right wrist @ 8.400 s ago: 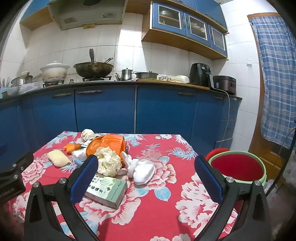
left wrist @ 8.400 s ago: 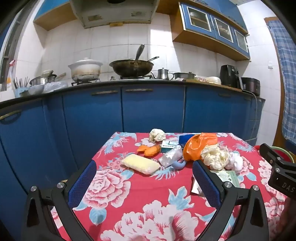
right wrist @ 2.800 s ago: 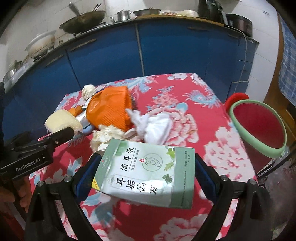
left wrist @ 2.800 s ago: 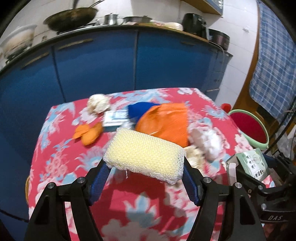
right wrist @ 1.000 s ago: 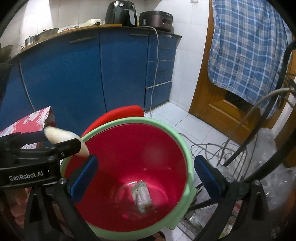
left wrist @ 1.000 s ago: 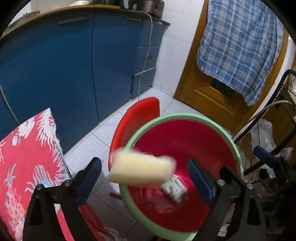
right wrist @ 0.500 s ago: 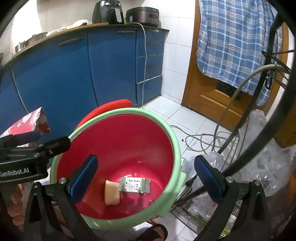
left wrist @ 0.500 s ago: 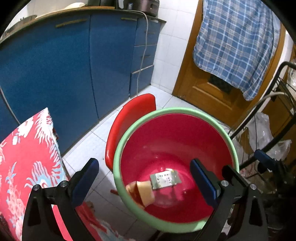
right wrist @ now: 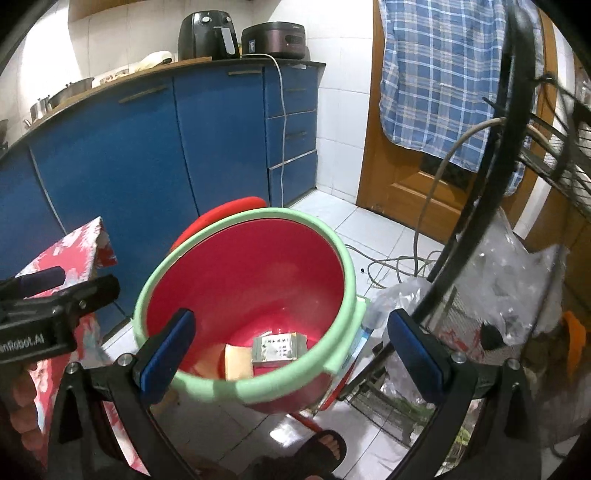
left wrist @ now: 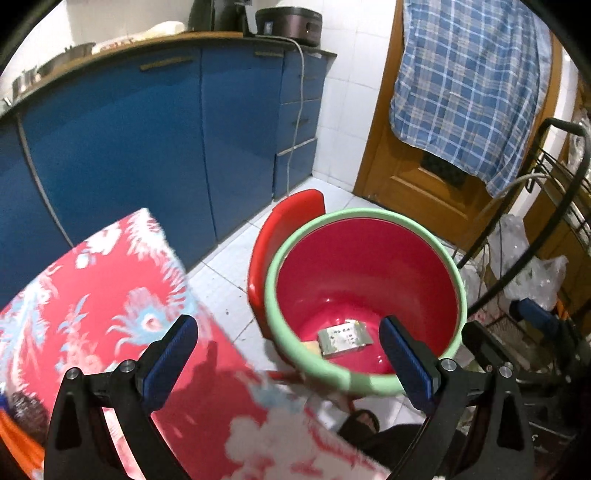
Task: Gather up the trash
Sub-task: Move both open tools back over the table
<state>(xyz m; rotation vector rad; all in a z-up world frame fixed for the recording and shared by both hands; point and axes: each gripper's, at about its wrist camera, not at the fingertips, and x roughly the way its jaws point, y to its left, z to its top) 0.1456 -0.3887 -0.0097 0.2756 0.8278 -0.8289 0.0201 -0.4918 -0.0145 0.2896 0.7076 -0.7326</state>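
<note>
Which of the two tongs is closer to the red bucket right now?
Right, I'd judge. The right tongs hang open directly above the red bucket, looking down onto the box and sponge. The left tongs, also open, straddle the table corner beside it.

the only lettering that reads at all is on the left tool (right wrist: 59,295), seen from the right wrist view: white letters on its black body, cut off at the frame edge, showing "nrobot.ai". the small box (right wrist: 279,348) lying at the bottom of the red bucket (right wrist: 334,254) carries dark printed characters on its pale face, but they are too small and blurred to make out in either view. faint marks on the air fryer (right wrist: 208,35) cannot be read.
</note>
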